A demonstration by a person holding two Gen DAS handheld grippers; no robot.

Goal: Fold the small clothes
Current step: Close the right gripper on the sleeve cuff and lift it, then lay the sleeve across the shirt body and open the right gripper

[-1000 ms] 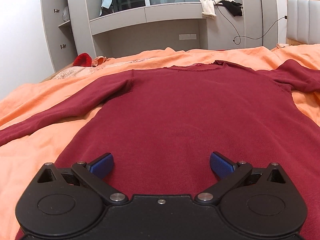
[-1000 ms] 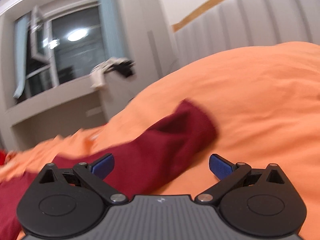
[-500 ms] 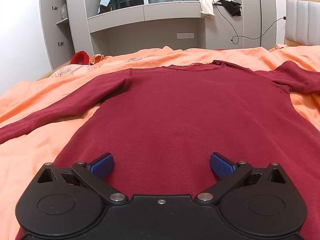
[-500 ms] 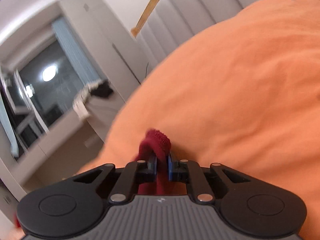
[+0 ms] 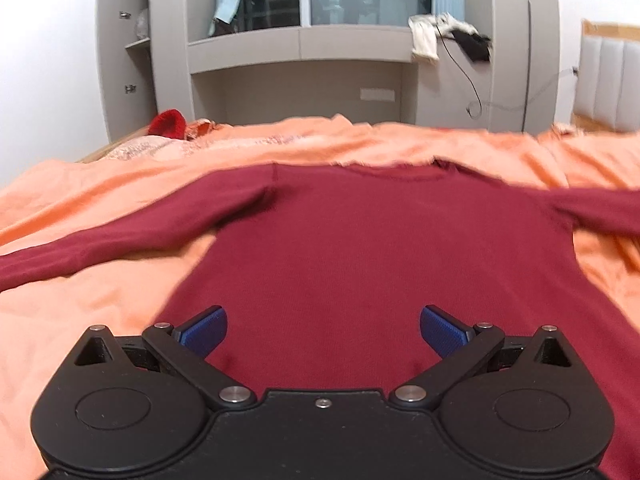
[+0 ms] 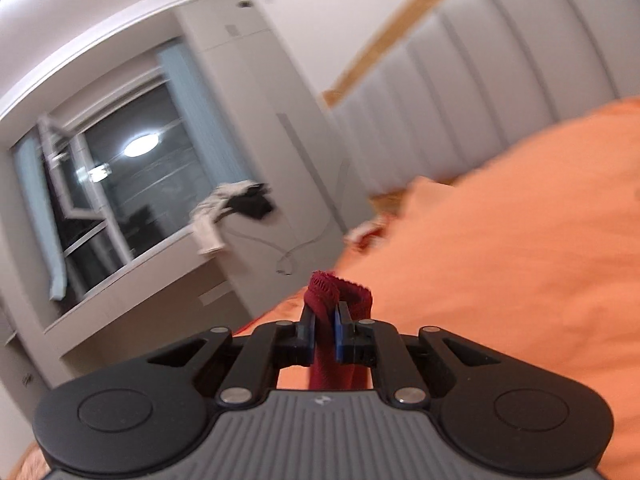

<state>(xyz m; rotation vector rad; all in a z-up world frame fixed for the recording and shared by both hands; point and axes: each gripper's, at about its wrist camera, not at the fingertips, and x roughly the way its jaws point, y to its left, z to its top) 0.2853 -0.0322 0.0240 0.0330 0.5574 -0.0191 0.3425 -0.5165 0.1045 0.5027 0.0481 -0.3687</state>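
A dark red long-sleeved sweater (image 5: 360,248) lies flat on the orange bedspread (image 5: 80,320), neck toward the far wall, both sleeves stretched out sideways. My left gripper (image 5: 323,328) hovers open over the sweater's lower body, blue pads wide apart with nothing between them. In the right wrist view, my right gripper (image 6: 325,332) is shut on the cuff of the sweater sleeve (image 6: 340,292), which bunches up above the blue pads and hangs below them, lifted off the orange bedspread (image 6: 500,280).
A grey shelf-and-window unit (image 5: 304,60) stands beyond the bed, with white and black clothes (image 5: 444,38) and a cable draped over its ledge. A red item (image 5: 168,123) lies at the bed's far left corner. A padded headboard (image 6: 480,92) rises on the right.
The right gripper closed on the sleeve cuff, then rose with it off the bedspread. The left gripper stayed open and lifted slightly over the sweater's body.
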